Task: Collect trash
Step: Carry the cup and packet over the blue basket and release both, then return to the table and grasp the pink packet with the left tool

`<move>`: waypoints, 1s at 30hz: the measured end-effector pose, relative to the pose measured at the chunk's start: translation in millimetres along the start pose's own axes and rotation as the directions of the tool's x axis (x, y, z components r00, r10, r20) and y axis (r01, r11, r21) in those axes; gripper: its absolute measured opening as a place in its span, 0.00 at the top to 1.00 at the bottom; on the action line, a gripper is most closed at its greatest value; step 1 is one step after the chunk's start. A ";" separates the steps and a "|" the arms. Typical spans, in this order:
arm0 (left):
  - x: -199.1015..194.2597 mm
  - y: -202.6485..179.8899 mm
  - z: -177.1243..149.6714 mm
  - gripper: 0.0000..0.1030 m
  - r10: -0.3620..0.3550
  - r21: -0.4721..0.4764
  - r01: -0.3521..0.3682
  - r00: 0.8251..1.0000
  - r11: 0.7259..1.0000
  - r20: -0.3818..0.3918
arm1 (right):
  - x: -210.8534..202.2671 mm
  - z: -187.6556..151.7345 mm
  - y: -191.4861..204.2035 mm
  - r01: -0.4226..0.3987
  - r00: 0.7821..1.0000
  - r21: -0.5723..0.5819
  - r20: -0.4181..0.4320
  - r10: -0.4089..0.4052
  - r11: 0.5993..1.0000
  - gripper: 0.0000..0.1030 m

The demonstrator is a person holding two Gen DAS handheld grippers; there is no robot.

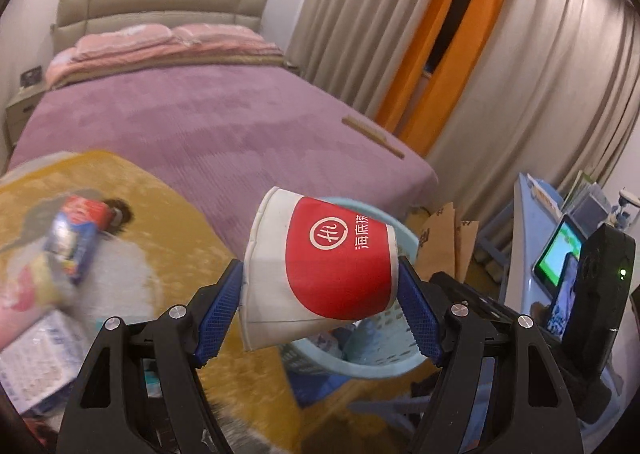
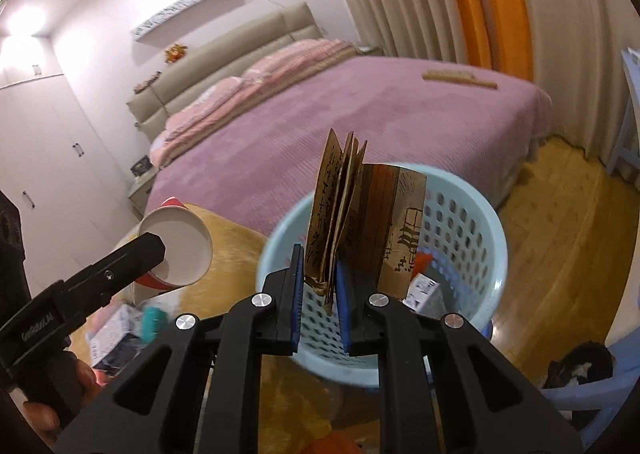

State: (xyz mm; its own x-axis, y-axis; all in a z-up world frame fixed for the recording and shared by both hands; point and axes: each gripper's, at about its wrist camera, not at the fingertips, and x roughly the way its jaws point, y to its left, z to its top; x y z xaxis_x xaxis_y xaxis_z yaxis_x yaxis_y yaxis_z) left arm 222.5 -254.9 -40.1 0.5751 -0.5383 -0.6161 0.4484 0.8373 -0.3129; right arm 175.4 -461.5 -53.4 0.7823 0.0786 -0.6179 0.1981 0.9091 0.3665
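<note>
My left gripper (image 1: pixel 320 314) is shut on a red and white paper cup (image 1: pixel 320 270), held on its side above the near rim of a light blue perforated basket (image 1: pixel 384 362). My right gripper (image 2: pixel 320 294) is shut on a folded brown paper bag (image 2: pixel 348 210) and holds it upright over the same basket (image 2: pixel 460 222). The cup (image 2: pixel 176 250) and the left gripper's finger show at the left of the right wrist view. Some packaging lies inside the basket.
Several boxes and wrappers (image 1: pixel 76 242) lie on a yellow rug (image 1: pixel 168 206) at the left. A bed with a purple cover (image 1: pixel 224 114) stands behind. A blue stand with a tablet (image 1: pixel 556 254) is at the right. Curtains hang behind.
</note>
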 end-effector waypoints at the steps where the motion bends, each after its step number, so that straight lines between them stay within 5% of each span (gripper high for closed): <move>1: 6.6 -0.2 -0.9 0.29 -0.003 -0.003 0.003 1.000 1.000 -0.014 | 4.8 -1.8 -3.4 0.001 1.000 0.008 -0.010 -0.001 1.000 0.88; 8: 40.8 -5.5 -7.9 0.28 -0.006 -0.007 0.006 0.998 1.000 -0.069 | 36.4 -7.0 -29.5 0.020 0.997 0.054 -0.077 -0.016 0.998 0.85; 11: 43.2 -2.5 -8.9 0.20 -0.001 -0.020 0.000 0.997 1.000 -0.082 | 44.6 -7.8 -37.5 0.023 0.995 0.077 -0.096 -0.016 0.997 0.63; 13: 39.5 0.2 -9.3 0.19 -0.001 -0.022 -0.001 0.997 1.000 -0.077 | 44.3 -7.8 -41.9 0.034 0.996 0.083 -0.085 -0.027 0.996 0.40; 30: -60.9 11.6 -7.2 0.18 -0.030 -0.058 0.036 0.995 0.998 0.100 | -12.5 -6.2 9.1 -0.062 0.998 0.013 0.007 0.062 0.998 0.40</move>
State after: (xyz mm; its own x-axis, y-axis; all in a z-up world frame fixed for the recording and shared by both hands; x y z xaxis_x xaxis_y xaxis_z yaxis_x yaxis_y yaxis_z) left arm 187.7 -211.7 -11.4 0.6270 -0.5702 -0.5308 0.4284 0.8214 -0.3765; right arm 163.8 -451.8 -46.6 0.7969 0.1318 -0.5896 0.1573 0.8970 0.4132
